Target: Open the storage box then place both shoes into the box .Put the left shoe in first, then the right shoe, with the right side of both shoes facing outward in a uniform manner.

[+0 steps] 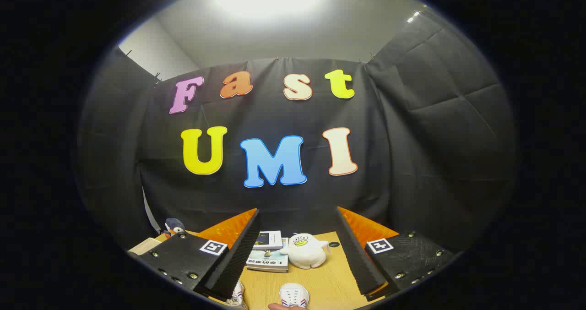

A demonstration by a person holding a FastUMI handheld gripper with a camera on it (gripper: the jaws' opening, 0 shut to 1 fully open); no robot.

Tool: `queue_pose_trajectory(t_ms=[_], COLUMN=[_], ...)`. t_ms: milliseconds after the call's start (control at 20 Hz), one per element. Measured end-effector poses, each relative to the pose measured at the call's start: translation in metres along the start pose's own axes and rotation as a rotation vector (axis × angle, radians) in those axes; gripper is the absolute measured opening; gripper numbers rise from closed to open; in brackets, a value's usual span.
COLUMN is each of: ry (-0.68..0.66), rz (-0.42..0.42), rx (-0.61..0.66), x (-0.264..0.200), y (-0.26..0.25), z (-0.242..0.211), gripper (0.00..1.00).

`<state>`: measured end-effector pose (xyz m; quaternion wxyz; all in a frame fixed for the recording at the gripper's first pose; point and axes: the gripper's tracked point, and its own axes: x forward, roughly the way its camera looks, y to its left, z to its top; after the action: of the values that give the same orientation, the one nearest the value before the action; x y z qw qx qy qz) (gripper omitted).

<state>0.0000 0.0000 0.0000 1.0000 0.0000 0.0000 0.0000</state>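
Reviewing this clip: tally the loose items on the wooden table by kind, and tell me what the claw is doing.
White canvas shoes with red and blue stripes: 2
Stacked books: 2
White plush duck toy: 1
Dark blue plush toy: 1
Total: 6
The claw is open, holding nothing, above the light wooden table.

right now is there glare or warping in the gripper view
Gripper view: strong glare from a ceiling light washes out the top; fisheye warping bends the booth wall; the open gripper, the plush and books beyond it are sharp, while the shoes between the fingers are cut off.
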Motion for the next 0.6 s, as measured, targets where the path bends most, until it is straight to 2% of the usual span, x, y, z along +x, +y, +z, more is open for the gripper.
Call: queue_pose_trajectory(t_ms=[600], ry=[0.025], rz=[0.012], rx=[-0.013], x=[-0.001], y=[-0.005], z=[-0.014], gripper=[0.95])
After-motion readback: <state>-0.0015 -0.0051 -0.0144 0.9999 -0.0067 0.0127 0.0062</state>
